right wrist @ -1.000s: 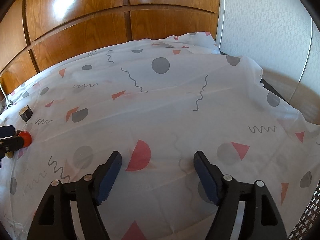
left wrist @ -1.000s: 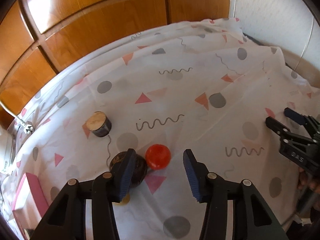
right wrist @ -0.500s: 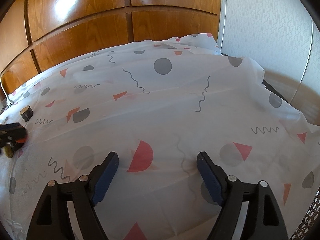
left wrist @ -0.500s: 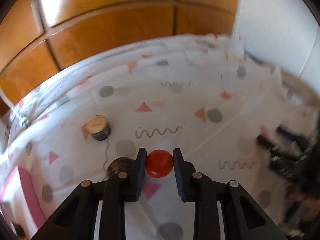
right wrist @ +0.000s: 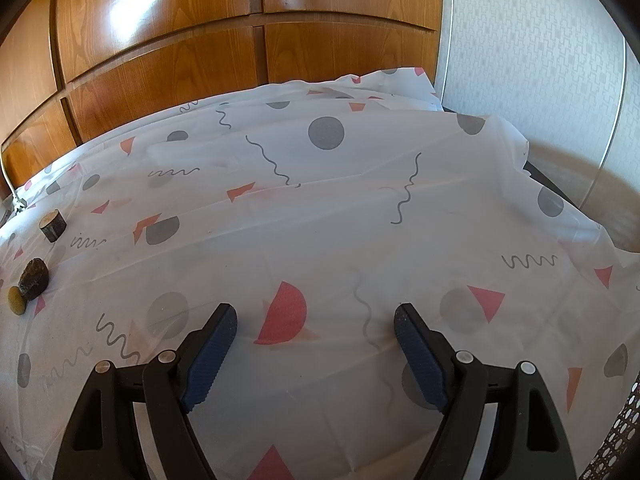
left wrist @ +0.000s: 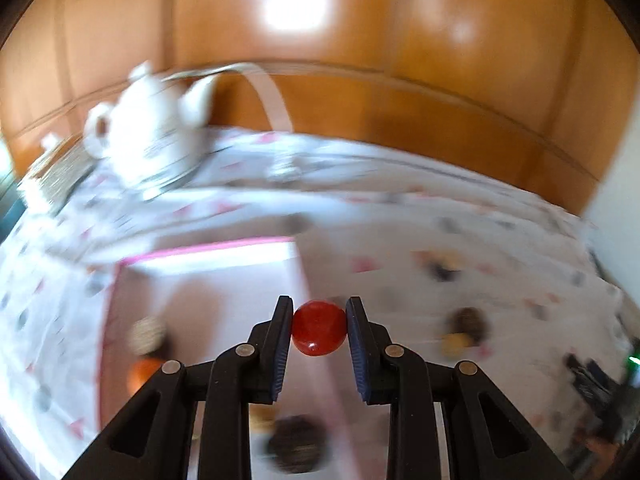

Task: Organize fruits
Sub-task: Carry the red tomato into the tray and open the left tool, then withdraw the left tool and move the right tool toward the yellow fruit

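Observation:
My left gripper (left wrist: 319, 330) is shut on a small red round fruit (left wrist: 319, 333) and holds it in the air above the right edge of a pink-rimmed box (left wrist: 208, 256). The left wrist view is blurred by motion. Blurred items lie inside the box: an orange one (left wrist: 144, 372), a pale round one (left wrist: 149, 330) and a dark one (left wrist: 296, 444). My right gripper (right wrist: 315, 354) is open and empty, low over the patterned cloth (right wrist: 320, 208). In the right wrist view a dark brown fruit (right wrist: 35, 274) and a small yellow-green one (right wrist: 16, 300) lie at the far left.
A short log piece (right wrist: 53, 225) stands on the cloth at the far left. A white teapot (left wrist: 156, 128) stands behind the box near the wooden wall panels (left wrist: 360, 40). A white papered wall (right wrist: 540, 60) borders the right side. A dark fruit (left wrist: 466, 320) lies right of the box.
My left gripper closed on the red fruit, lifted it off the cloth and swung left over the pink box. The right gripper stayed nearly still and open.

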A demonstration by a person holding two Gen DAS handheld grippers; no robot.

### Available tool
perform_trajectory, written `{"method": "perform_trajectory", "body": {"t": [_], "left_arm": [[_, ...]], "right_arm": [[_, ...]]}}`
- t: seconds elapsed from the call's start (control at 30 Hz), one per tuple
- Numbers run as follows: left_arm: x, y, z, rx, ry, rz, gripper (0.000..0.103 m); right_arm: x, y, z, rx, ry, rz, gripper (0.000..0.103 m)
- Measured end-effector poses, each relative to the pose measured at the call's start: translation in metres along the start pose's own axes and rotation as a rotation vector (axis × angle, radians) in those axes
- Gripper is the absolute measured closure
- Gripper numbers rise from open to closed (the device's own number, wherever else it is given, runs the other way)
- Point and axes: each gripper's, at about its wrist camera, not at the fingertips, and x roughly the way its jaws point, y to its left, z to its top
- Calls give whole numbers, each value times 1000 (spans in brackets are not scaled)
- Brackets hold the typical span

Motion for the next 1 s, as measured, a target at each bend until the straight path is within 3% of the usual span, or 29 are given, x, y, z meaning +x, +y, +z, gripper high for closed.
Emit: {"method": "perform_trajectory", "body": {"t": [0.17,0.33,0.4,0.57,0.77,1.0], "left_arm": [[7,47,-19,-96,35,94,75],[7,59,-37,-136,43,137,73],[4,58,-41,-137,40,146,69],[-18,56,-50,-144,-7,196,46],[-48,55,-58,-156,-77,238,27],[-64,54,-70,-174,-88,237,18]], "right_arm": [[0,1,0,-3,0,-3,21],[0,2,0,-7,1,-8,21],[0,2,0,-7,1,-8,21],[0,2,-1,-6,1,-8,21],[0,1,0,-6,7,-5,21],[0,0,0,-6,10,-2,20]]}}
